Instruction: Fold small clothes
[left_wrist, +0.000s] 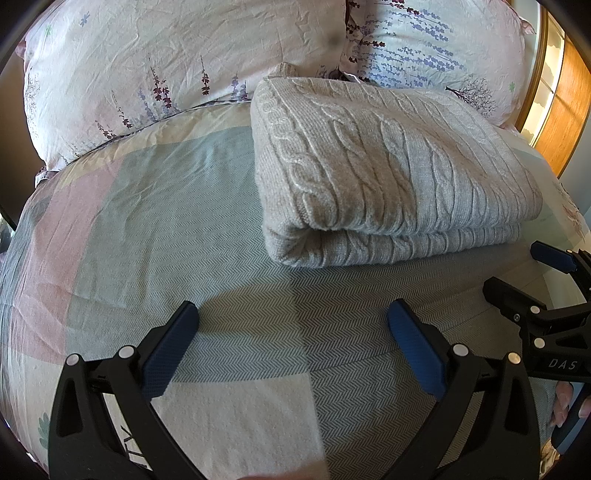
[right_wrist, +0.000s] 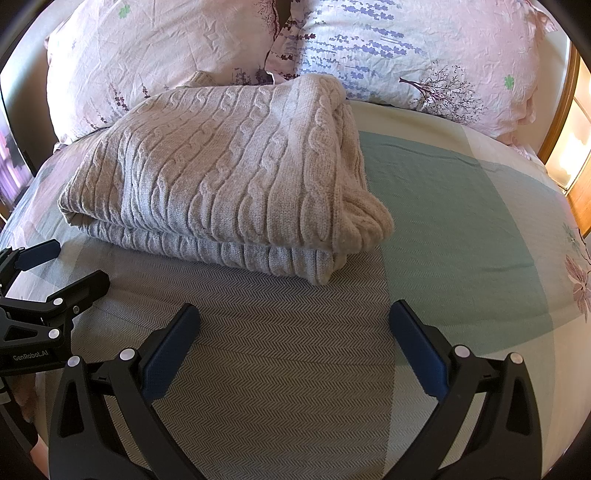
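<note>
**On the bed: folded sweater ahead, both tools empty**

On the patchwork bedspread (left_wrist: 155, 229) in front of you lies the cable-knit sweater (left_wrist: 380, 162), beige-grey and folded into a thick rectangle of stacked layers, its rounded fold facing you. Its far edge sits against the two floral pillows (left_wrist: 147, 66) at the head of the bed.

Your left gripper (left_wrist: 291, 321) hovers over the herringbone patch of the cover, just short of the sweater's near edge, with its blue-padded fingers (left_wrist: 170, 350) spread wide and nothing between them. Your right gripper (right_wrist: 293, 321) sits likewise, jaws apart and empty, near the sweater's right-hand corner but not touching it. Each tool shows at the edge of the other's camera, side by side. A wooden headboard frame (left_wrist: 569, 92) glows at the right.
</note>
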